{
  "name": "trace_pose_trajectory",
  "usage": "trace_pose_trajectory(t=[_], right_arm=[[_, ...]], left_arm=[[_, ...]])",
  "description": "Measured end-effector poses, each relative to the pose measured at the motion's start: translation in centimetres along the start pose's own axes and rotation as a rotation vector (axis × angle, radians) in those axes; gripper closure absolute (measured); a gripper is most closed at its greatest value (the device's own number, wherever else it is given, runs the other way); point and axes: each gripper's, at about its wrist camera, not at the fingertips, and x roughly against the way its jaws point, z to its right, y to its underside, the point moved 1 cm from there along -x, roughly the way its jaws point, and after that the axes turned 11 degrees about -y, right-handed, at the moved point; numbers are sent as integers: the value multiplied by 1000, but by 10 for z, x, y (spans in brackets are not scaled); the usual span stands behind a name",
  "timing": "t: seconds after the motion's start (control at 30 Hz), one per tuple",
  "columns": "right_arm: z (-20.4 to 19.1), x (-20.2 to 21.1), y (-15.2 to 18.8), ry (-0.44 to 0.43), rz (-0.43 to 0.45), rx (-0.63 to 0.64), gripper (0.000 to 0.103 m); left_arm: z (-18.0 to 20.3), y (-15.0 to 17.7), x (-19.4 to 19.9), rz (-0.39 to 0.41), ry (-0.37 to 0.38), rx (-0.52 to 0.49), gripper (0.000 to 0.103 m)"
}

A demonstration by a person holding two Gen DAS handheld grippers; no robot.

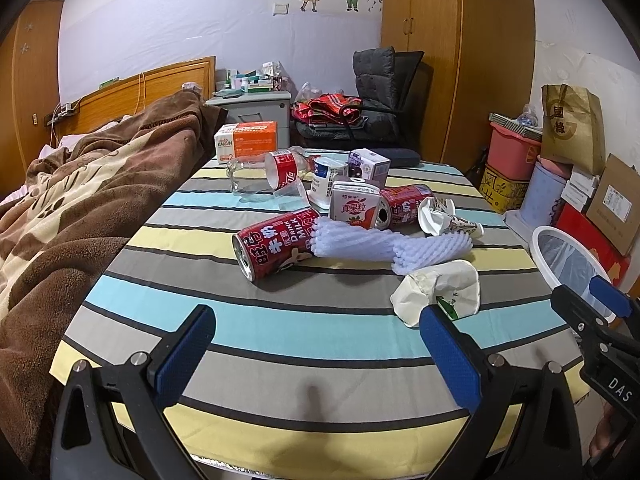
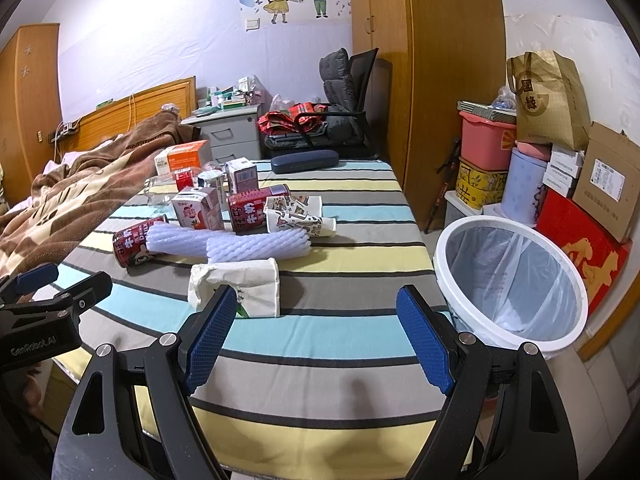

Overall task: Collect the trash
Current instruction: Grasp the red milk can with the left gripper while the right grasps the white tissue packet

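Trash lies on a striped table (image 1: 280, 332): a crushed white paper cup (image 1: 444, 288) nearest, white foam netting (image 1: 380, 244), a red milk can (image 1: 272, 246), a second red can (image 1: 404, 204), a pink carton (image 1: 352, 204), a patterned crumpled cup (image 1: 444, 220), a clear bottle (image 1: 256, 178). My left gripper (image 1: 316, 332) is open and empty over the near table edge, its right finger in front of the white cup. My right gripper (image 2: 316, 328) is open and empty, just right of the white cup (image 2: 240, 284). A white bin (image 2: 508, 280) with a plastic liner stands right of the table.
A bed with a brown blanket (image 1: 80, 200) lies left of the table. An orange box (image 1: 248, 140) and a dark glasses case (image 2: 304, 162) sit at the table's far end. Stacked boxes and a paper bag (image 2: 548, 100) stand behind the bin. A chair (image 1: 380, 92) is behind the table.
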Motion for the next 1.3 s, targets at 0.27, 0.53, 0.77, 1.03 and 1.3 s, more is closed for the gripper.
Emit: trace_pose_trajectory(t=[0.27, 0.53, 0.77, 1.03, 1.3], right_arm=[[-1, -8, -3, -17, -9, 13, 19], [-1, -41, -3, -137, -69, -4, 19], [-11, -72, -3, -175, -148, 10, 19], [-9, -83, -5, -219, -200, -21, 19], [-3, -87, -7, -299, -221, -76, 19]], left_arm=[[-7, -5, -12, -20, 20, 0, 0], [-29, -14, -44, -68, 74, 15, 0], [-46, -32, -76, -87, 53, -16, 0], [-37, -54, -105, -92, 75, -184, 0], [-23, -59, -135, -162, 133, -245, 4]])
